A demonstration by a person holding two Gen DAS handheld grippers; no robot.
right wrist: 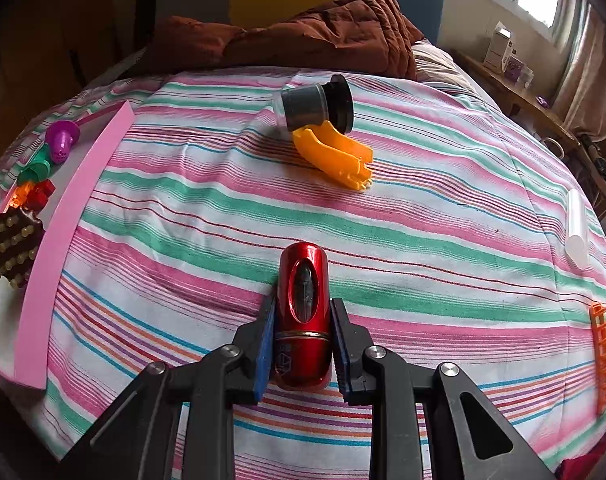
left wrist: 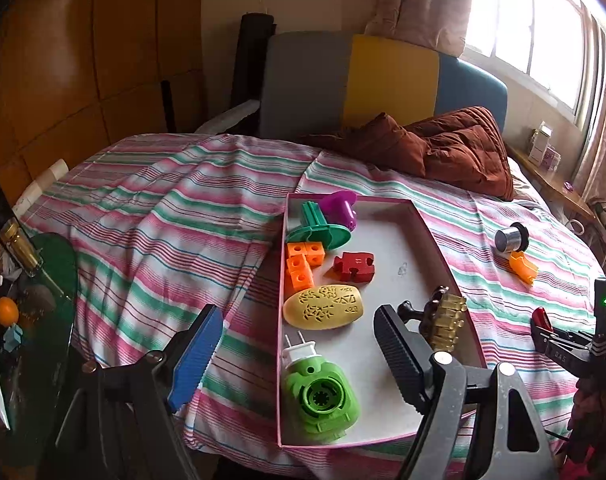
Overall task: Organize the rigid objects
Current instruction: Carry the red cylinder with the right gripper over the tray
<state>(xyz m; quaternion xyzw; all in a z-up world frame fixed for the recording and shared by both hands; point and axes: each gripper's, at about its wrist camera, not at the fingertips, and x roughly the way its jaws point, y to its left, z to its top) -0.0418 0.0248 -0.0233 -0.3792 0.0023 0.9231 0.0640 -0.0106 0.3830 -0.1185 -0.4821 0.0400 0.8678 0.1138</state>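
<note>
Red metal fills my right view: the red cylinder [right wrist: 303,312] sits squeezed between the pads of my right tool [right wrist: 303,344], low over the striped bed [right wrist: 423,240] near its front edge. My left tool [left wrist: 299,344] hangs spread wide with nothing in it, over the near end of the pink tray [left wrist: 443,256], above the green plug-in piece [left wrist: 321,396] and beside the brown studded brush [left wrist: 443,320]. The tray lies to my right tool's left, so I judge the job now is carrying the cylinder across. I want it lifted clear of the pink rim, kept level, and set on the bare white floor along the tray's right side, away from the yellow oval [left wrist: 323,306] and the red puzzle piece [left wrist: 353,266]. A round body may roll, so I'd lay it flat before letting go. The black-capped jar [right wrist: 315,104] and orange clip [right wrist: 335,156] wait toward the far side of the bed.
</note>
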